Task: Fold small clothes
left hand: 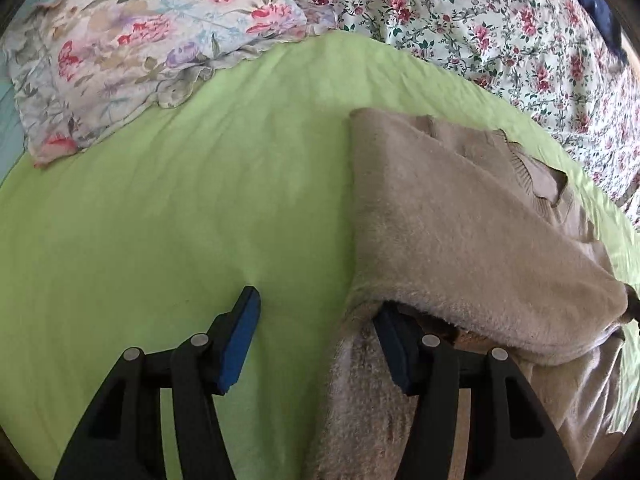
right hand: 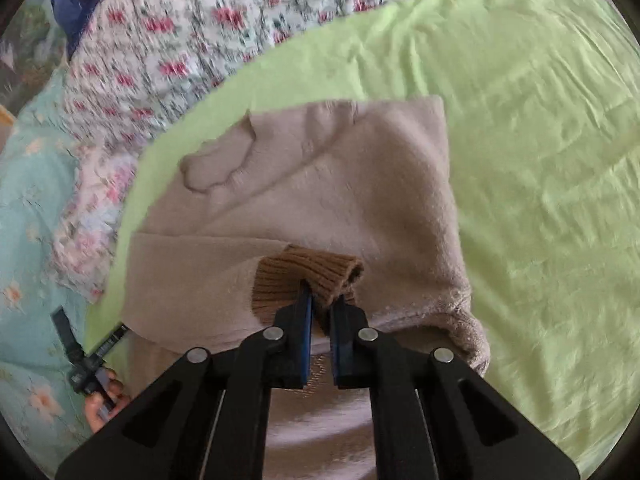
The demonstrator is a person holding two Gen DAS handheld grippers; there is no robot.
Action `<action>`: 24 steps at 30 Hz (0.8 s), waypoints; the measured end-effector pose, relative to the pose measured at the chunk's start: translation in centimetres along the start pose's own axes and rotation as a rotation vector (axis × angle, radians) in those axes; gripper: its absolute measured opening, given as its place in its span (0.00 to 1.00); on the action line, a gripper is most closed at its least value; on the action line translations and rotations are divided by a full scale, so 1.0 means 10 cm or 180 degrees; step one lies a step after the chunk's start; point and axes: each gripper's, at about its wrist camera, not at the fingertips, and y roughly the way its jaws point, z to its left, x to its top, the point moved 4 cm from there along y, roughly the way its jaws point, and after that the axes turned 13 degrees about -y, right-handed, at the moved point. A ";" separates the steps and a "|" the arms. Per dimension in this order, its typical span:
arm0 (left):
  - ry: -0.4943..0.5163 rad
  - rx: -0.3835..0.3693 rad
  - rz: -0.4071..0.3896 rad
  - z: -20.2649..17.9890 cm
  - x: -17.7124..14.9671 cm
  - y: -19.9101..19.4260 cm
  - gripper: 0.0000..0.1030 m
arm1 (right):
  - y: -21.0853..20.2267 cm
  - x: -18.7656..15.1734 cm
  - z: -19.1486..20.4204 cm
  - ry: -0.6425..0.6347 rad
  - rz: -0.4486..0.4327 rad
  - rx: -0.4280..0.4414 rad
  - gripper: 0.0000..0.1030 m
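Observation:
A fuzzy beige sweater (left hand: 460,216) lies partly folded on a green sheet (left hand: 160,220). My left gripper (left hand: 316,304) is open at the sweater's left edge. Its right finger (left hand: 394,344) is tucked under a fold of the sweater; its left finger (left hand: 240,340) rests over bare sheet. In the right wrist view the sweater (right hand: 340,184) has a brown ribbed cuff (right hand: 308,276). My right gripper (right hand: 322,300) is shut on that cuff and holds it over the sweater's body.
A floral pillow (left hand: 132,52) lies at the far left. A rose-patterned quilt (left hand: 480,28) borders the sheet at the back. A dark blue cloth (right hand: 80,4) sits at the far corner. A hand with the other gripper's handle (right hand: 92,364) shows at lower left.

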 end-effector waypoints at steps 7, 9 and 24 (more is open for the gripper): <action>0.0067 0.0067 -0.0048 -0.03 -0.03 0.02 0.57 | 0.12 -0.09 -0.10 0.0155 0.0085 -0.0062 0.58; 0.0073 0.0081 -0.0053 -0.03 -0.02 0.01 0.57 | 0.21 -0.13 -0.04 0.0032 0.0132 -0.0055 0.59; 0.0302 0.0040 0.0042 -0.01 -0.14 -0.12 0.56 | -0.14 -0.28 -0.03 -0.0163 0.0232 -0.0438 0.12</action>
